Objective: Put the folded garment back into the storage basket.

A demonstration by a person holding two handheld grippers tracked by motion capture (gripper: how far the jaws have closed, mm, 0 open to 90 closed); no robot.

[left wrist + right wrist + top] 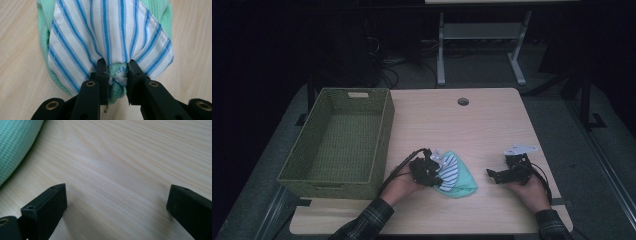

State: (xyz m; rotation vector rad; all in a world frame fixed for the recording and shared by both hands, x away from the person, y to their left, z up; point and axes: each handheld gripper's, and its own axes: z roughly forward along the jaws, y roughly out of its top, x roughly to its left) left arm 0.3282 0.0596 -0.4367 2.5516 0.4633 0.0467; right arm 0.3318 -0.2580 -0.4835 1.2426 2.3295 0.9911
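A blue-and-white striped cloth lies on top of a mint-green knitted cloth near the table's front middle. My left gripper sits at their left edge, shut on a bunched fold of both. In the left gripper view the striped cloth fans out above the green cloth, and the left gripper pinches the gathered fabric between its jaws. My right gripper rests on bare wood to the right of the cloths, open. In the right gripper view the right gripper stands wide apart over the table, with the green cloth at the upper left.
A green wicker basket stands at the table's left side, nothing visible inside. A round cable hole sits near the far edge of the wooden table. Beyond the table are a white desk frame and cables on the floor.
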